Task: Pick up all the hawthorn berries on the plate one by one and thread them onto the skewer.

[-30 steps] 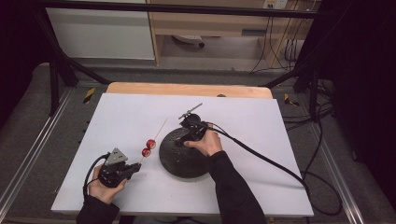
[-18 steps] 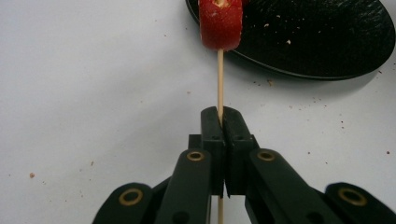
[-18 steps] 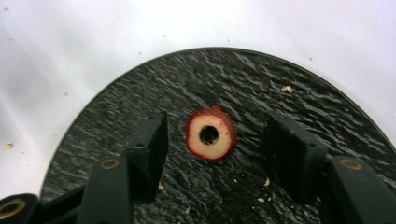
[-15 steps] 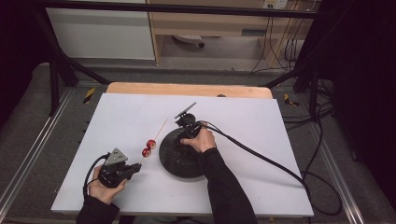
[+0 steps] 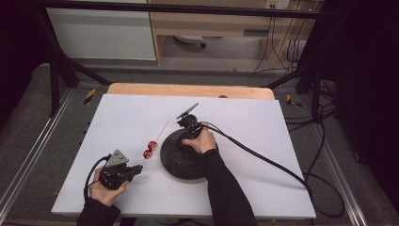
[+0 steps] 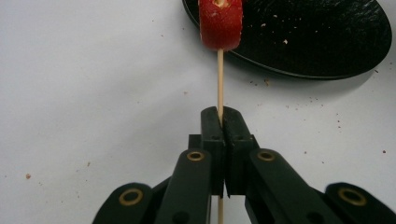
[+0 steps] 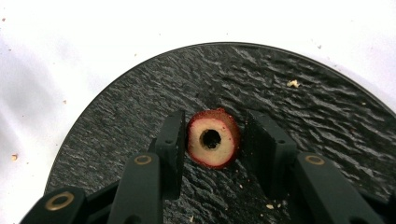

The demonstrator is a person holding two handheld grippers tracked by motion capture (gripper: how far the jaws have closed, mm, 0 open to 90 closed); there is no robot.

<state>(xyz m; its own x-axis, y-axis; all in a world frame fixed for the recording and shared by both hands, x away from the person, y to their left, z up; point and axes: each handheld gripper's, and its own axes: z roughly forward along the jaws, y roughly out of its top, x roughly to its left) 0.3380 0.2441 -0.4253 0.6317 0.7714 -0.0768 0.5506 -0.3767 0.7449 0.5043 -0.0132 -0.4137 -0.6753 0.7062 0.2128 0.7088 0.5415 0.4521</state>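
White worktop point(image 5: 117, 117) carries a black textured plate point(image 5: 176, 162) at centre frame in the high view. At lower left, the left gripper point(image 6: 219, 121) has its jaws clenched on a thin wooden skewer point(image 6: 220, 79) that points up and right, with two red fruit pieces point(image 5: 150, 149) threaded on it just left of the plate. Over the plate, the right gripper point(image 7: 212, 140) holds its jaws parted around a cored red fruit slice point(image 7: 213, 138) lying on the plate; whether they touch it I cannot tell.

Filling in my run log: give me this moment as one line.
left gripper: shut on skewer | right gripper: open, jaws flanking cored fruit slice on black plate | two slices threaded
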